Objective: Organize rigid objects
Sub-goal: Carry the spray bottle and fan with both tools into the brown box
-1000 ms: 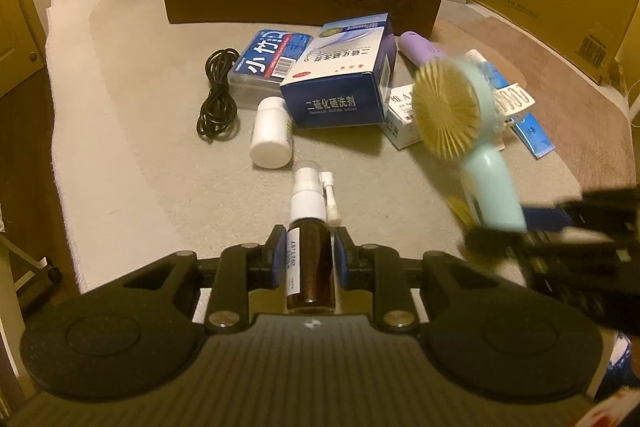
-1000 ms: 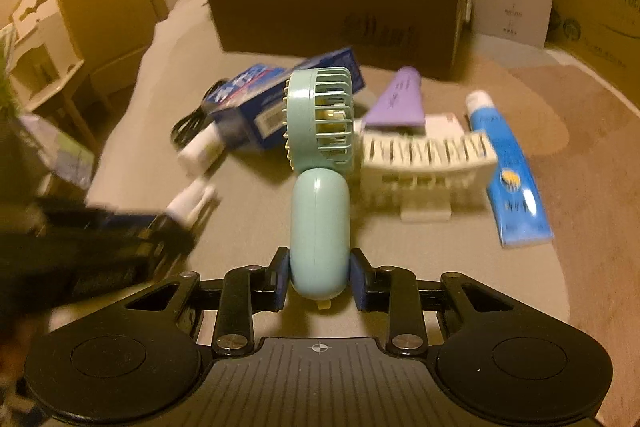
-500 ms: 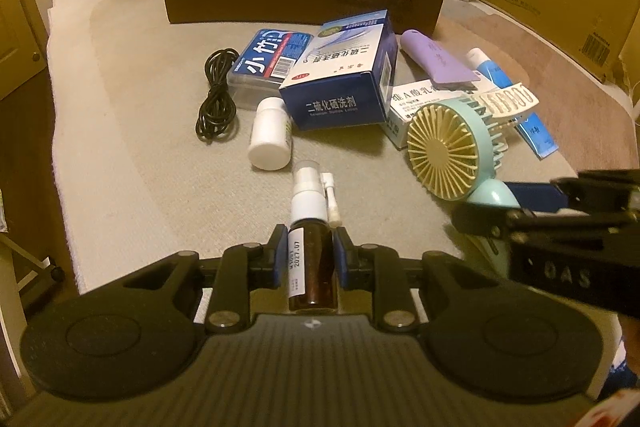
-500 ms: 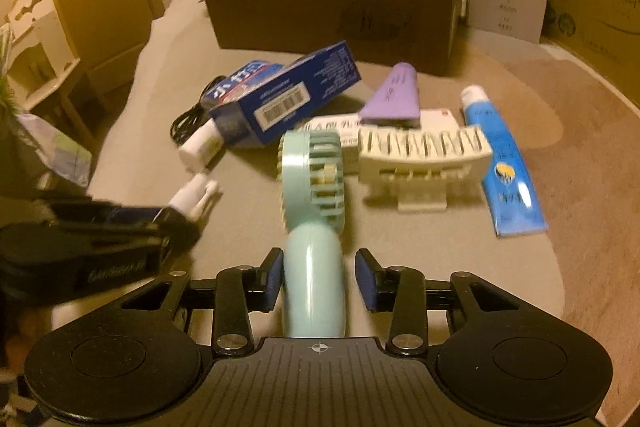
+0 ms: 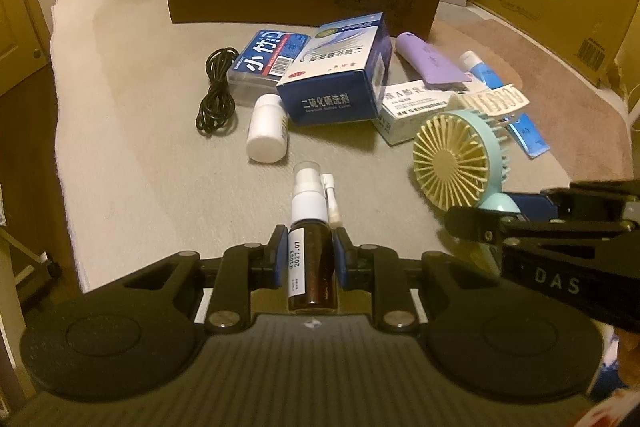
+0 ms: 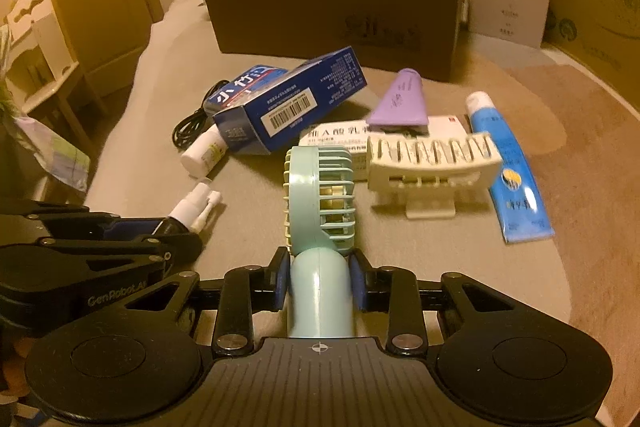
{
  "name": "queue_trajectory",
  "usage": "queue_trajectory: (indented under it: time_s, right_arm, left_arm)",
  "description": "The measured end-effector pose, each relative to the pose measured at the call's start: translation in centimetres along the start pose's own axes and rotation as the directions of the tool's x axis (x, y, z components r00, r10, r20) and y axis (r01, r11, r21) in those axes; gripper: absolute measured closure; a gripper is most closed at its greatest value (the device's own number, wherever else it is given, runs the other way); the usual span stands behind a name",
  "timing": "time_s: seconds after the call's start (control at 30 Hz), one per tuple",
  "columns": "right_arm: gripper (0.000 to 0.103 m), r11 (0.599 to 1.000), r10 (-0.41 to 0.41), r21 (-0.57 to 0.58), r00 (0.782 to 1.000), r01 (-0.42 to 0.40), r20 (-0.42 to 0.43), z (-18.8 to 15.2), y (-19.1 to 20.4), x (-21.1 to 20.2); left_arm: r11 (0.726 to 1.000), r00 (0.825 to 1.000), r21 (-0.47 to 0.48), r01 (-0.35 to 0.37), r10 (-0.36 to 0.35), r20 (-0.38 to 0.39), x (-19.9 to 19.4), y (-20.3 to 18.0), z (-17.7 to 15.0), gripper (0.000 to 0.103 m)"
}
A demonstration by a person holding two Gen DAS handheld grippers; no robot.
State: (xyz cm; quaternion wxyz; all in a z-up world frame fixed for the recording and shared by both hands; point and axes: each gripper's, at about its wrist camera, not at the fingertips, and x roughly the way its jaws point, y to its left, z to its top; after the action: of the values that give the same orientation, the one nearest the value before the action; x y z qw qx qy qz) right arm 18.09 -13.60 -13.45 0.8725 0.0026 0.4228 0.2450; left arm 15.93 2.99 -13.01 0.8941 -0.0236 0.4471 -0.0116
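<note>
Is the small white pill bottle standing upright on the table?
No. The white pill bottle lies on its side on the table, beside the black cable and against the blue box.

Each gripper is matte black plastic with a ribbed top plate flanked by 2 round, dished pads. The left gripper [image 5: 307, 261] has blue pads on its fingers [image 5: 277, 259] and 2 silver screws behind them. The right gripper [image 6: 320, 281] matches, with a small crosshair mark on its ribbed plate. White lettering reads "DAS" on the right one's side and "GenRobot.AI" on the left's.
</note>
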Motion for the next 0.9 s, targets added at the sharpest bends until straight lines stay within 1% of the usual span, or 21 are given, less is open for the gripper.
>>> queue_trajectory:
  time_s: [0.17,0.3,0.57,0.73,0.9]
  right_arm:
    - [0.071,0.999,0.015,0.039,1.0,-0.016,0.022,-0.9,-0.1,-2.6]
    - [0.072,0.997,0.025,0.071,0.998,-0.029,0.052,-1.2,0.0,-5.2]
    - [0.071,0.995,0.037,0.085,0.989,-0.05,0.142,-1.1,0.9,-11.7]
    - [0.071,0.993,0.048,0.097,0.986,-0.064,0.16,-0.5,1.2,-14.3]
    - [0.071,0.992,0.063,0.099,0.981,-0.082,0.184,1.3,1.0,-15.3]
  left_arm:
    - [1.0,1.0,0.015,0.009,-0.009,0.029,-2.4,-0.6,-0.6,0.082]
    - [1.0,0.997,0.014,0.015,-0.016,0.073,-5.3,-0.9,-0.7,0.082]
    - [0.999,0.983,0.031,0.011,-0.016,0.182,-11.9,-2.2,-0.4,0.082]
    - [0.999,0.976,0.035,0.013,-0.02,0.217,-14.8,-2.7,0.7,0.082]
    - [0.999,0.968,0.044,0.007,-0.018,0.25,-16.1,-3.0,2.8,0.082]
